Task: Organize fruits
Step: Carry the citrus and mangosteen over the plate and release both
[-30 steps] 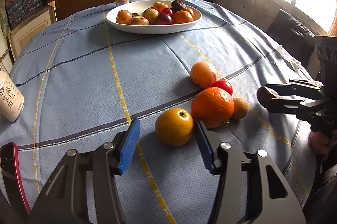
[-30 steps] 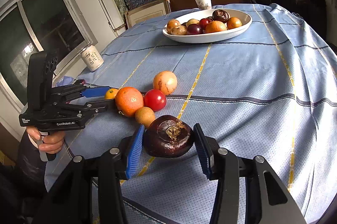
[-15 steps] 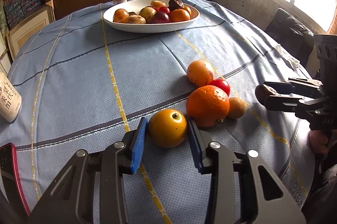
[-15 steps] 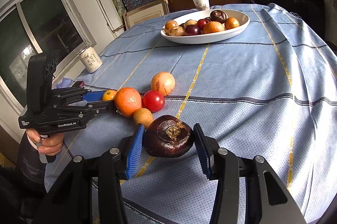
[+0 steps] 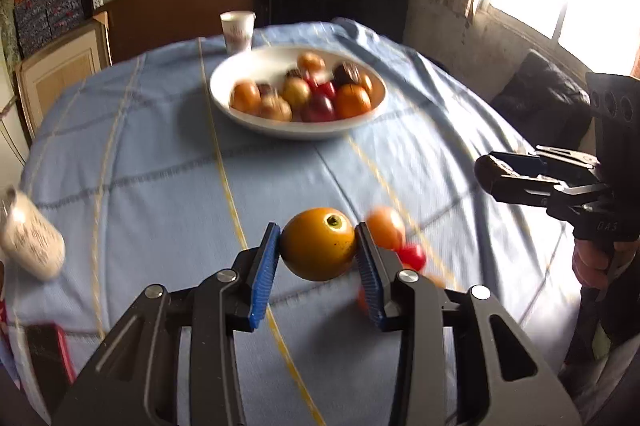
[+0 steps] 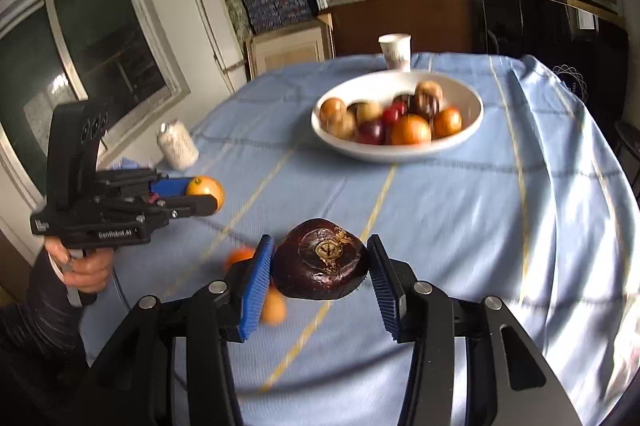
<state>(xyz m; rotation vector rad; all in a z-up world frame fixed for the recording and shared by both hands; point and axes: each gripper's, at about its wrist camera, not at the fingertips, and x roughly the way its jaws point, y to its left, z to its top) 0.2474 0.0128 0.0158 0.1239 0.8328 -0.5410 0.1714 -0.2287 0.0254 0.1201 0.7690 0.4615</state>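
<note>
1. The left gripper (image 5: 318, 258) has its blue ribbed pads pinched on a round yellow-orange fruit with a dark calyx dimple (image 5: 318, 244), carried clear above the pale blue checked tablecloth (image 5: 160, 185). The pads sit on opposite flanks at the widest part, so the ball should not squirt out.

2. The right gripper (image 6: 320, 276) is clamped on a dark purple, leathery round fruit with a golden dried calyx (image 6: 320, 260), calyx facing the camera. It too hangs off the cloth, over the table's near edge.

3. Both loads point toward the wide white ceramic bowl (image 6: 472, 105) at the far side of the table. It already holds a heap of orange, red and dark fruits, so that looks like the collecting spot.

4. The left wrist view shows a few loose fruits on the cloth near the front edge: a pale orange round fruit (image 5: 386, 228) and a small red one (image 5: 412, 256), touching or nearly so. They are blurred, and another fruit hides behind the right finger.

5. A white paper cup (image 6: 395, 51) stands just behind the bowl, and a white printed can (image 6: 177, 145) sits at the table's left edge, well clear of the route.

6. My read: both hands are mid-carry, and each release should come low over the heap, since round fruit dropped from height could bounce off the shallow rim.
</note>
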